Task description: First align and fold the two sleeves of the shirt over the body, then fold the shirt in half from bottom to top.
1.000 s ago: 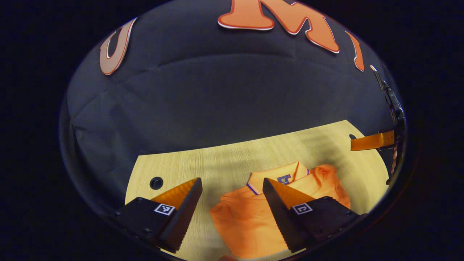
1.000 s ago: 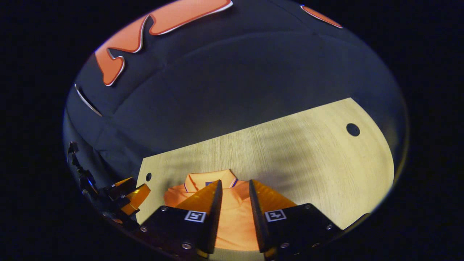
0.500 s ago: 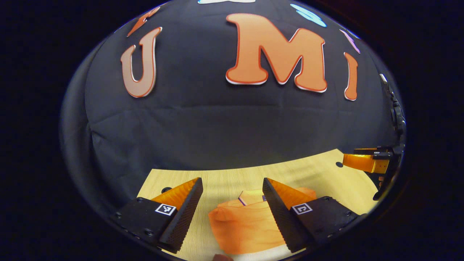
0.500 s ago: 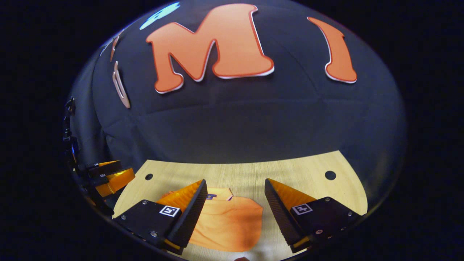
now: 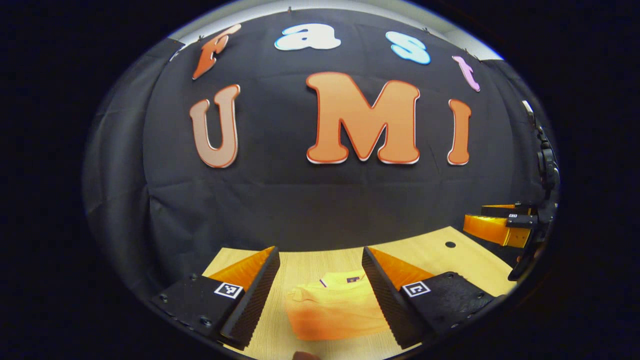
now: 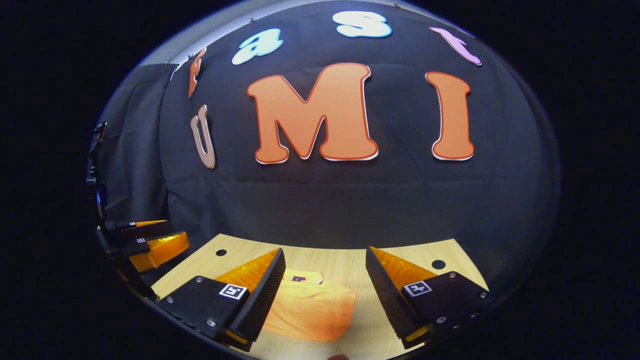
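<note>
An orange polo shirt (image 5: pixel 332 307) lies folded into a compact bundle on the light wooden table (image 5: pixel 440 255), collar toward the booth wall. In the left gripper view my left gripper (image 5: pixel 320 295) hangs open above the table, with the shirt seen between its fingers, untouched. In the right gripper view the shirt (image 6: pixel 310 310) lies low between the spread fingers of my right gripper (image 6: pixel 325 295), which is open and holds nothing. The right gripper (image 5: pixel 500 227) also appears at the right edge of the left gripper view, and the left gripper (image 6: pixel 150 247) at the left edge of the right gripper view.
The table has small round holes (image 6: pixel 438 264) near its far corners (image 6: pixel 220 252). The black cloth wall (image 5: pixel 320 200) rises just behind the table's far edge.
Both grippers have drawn back and tilted up from the shirt, so it now shows smaller and lower. The right gripper went from nearly shut over the shirt to open.
</note>
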A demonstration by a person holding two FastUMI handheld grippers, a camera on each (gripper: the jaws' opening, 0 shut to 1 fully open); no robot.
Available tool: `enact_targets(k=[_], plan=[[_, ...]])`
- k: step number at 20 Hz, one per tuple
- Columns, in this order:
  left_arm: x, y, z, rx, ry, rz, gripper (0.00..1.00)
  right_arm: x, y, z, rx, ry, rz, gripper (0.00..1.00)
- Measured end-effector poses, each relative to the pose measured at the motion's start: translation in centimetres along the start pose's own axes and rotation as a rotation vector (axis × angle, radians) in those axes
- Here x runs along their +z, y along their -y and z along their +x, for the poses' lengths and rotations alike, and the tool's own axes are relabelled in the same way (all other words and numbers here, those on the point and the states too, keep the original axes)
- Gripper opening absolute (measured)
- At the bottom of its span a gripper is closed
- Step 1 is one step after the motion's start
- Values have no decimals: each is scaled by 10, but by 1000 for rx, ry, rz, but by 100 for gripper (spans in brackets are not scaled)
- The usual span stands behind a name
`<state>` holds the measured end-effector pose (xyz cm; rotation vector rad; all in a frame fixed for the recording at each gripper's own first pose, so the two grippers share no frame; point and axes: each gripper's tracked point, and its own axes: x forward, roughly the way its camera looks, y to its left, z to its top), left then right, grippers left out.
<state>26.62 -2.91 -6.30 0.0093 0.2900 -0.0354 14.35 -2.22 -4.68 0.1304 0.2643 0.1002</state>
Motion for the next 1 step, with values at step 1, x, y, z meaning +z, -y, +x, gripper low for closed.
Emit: enact_targets(k=[1], plan=[[4,2,-12,11,28,2,99,5,0,-13,-7,23,-5,98]])
